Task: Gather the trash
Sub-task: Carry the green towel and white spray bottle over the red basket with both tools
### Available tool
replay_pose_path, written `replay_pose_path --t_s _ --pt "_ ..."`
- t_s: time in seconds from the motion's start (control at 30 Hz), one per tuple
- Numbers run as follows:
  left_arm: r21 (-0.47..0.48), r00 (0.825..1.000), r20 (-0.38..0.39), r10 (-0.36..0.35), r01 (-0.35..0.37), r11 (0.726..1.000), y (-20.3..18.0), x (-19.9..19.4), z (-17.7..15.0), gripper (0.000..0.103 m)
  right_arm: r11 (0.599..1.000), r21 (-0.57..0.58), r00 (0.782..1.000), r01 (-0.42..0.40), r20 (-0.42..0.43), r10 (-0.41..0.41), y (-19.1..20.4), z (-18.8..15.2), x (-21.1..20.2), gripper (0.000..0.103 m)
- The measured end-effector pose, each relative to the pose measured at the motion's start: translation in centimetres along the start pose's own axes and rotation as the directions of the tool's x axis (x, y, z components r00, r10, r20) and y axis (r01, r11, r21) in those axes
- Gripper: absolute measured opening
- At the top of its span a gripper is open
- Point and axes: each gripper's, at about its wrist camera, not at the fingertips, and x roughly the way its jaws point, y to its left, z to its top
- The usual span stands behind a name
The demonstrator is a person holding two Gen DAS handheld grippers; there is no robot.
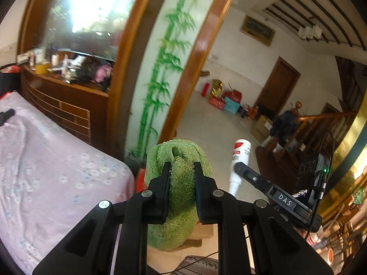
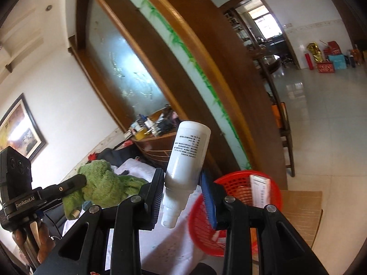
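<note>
My left gripper [image 1: 182,167] is shut on a green terry cloth [image 1: 181,183], which bulges past both fingers and hangs below them. The same green cloth [image 2: 103,185] shows at the left of the right wrist view, pinched by the left gripper [image 2: 79,182]. My right gripper [image 2: 182,180] is shut on a white plastic bottle [image 2: 188,155], held with its nozzle pointing down toward me. That bottle [image 1: 238,160] and the right gripper [image 1: 238,167] appear right of the cloth in the left wrist view. A red mesh basket [image 2: 236,206] sits just below and right of the bottle, with paper inside.
A table under a pale purple cloth [image 1: 52,171] lies at the left. A wooden partition with frosted glass [image 2: 128,68] and a cluttered shelf [image 1: 68,68] stand behind. A cardboard box [image 2: 302,208] sits under the basket. Boxes [image 1: 224,100] line the far wall across the tiled floor.
</note>
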Motion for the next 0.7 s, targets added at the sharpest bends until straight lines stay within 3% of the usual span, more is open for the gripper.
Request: replay_pose_path --t_s 0.4,0.7 --pt "0.019 0.992 -0.130 -0.002 0.005 1.000 0.1 7.5 -2.2 0.017 0.995 0.037 0.994 0.091 -0.056 -0.089 -2.9 -0.8 1.6 0.035" --pt "0.021 0.986 -0.168 0.003 0.001 1.000 0.5 10.3 -3.3 0.017 0.990 0.021 0.987 0.138 -0.082 -0.136 -3.2 -1.0 2.5 0.035"
